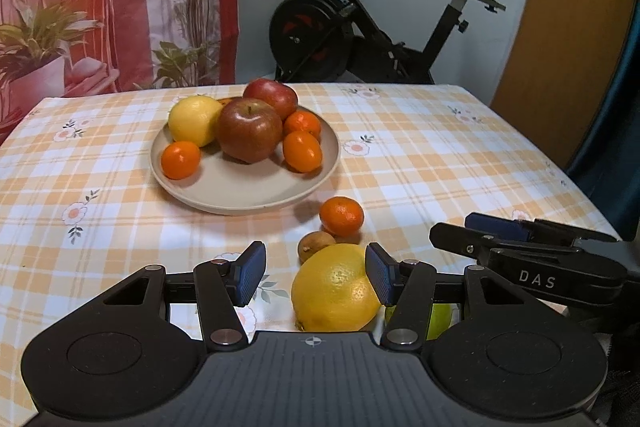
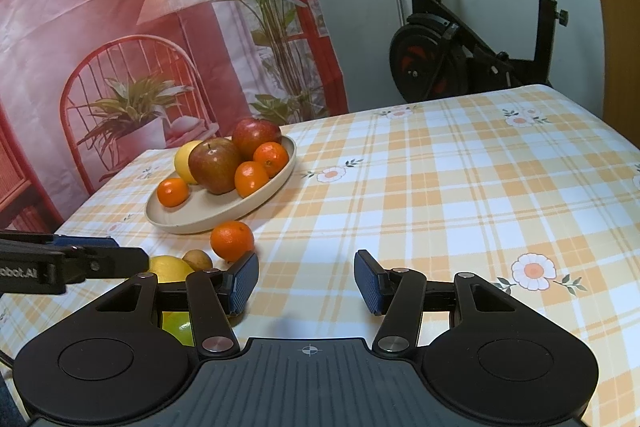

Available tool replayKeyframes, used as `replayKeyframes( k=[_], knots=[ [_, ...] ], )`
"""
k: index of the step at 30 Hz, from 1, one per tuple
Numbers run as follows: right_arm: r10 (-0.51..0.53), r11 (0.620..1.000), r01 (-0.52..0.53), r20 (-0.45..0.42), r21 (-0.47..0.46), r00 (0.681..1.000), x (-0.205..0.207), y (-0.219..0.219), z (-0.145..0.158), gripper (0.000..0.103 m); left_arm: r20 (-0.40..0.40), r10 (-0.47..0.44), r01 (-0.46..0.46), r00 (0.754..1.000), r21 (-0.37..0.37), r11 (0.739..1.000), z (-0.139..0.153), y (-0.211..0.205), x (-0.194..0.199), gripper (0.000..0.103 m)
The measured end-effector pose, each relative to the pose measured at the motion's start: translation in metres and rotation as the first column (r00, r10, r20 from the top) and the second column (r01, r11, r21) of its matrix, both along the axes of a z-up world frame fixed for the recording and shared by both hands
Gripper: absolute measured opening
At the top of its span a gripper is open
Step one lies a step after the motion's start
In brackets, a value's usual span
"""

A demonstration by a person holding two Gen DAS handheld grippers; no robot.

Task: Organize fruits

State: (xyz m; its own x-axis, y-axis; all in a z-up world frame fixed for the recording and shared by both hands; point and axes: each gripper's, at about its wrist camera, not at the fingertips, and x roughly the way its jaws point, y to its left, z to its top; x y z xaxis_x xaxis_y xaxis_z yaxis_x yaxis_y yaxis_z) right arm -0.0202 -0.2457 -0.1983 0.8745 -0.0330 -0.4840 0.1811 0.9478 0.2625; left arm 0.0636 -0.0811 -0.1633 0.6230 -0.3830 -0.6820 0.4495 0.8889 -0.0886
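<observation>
A beige plate (image 1: 240, 203) (image 2: 192, 225) holds two red apples (image 1: 250, 129), a lemon (image 1: 192, 121) and several mandarins. Loose on the checked cloth lie a mandarin (image 1: 341, 215) (image 2: 232, 241), a small brown fruit (image 1: 315, 245) (image 2: 197, 259), a big yellow citrus (image 1: 334, 289) (image 2: 170, 269) and a green fruit (image 1: 440, 319) (image 2: 180, 327), mostly hidden. My left gripper (image 1: 316, 273) (image 2: 128, 251) is open around the yellow citrus; the right pad sits against it and the left pad stands apart. To the right, my right gripper (image 2: 307, 283) (image 1: 456, 227) is open over bare cloth.
The table's far edge (image 1: 360, 85) and right edge (image 1: 560, 167) are near. An exercise bike (image 1: 360, 27) stands behind the table beside a printed backdrop (image 1: 100, 7). The cloth right of the plate (image 2: 460, 187) bears no objects.
</observation>
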Motion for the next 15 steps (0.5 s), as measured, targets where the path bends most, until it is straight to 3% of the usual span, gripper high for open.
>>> replayKeyframes(
  k=[15],
  knots=[
    [0.003, 1.000, -0.003, -0.006, 0.006, 1.000, 0.001, 0.001, -0.001, 0.050, -0.002, 0.057, -0.057, 0.998, -0.015, 0.998, 0.000, 0.015, 0.004, 0.063]
  ],
)
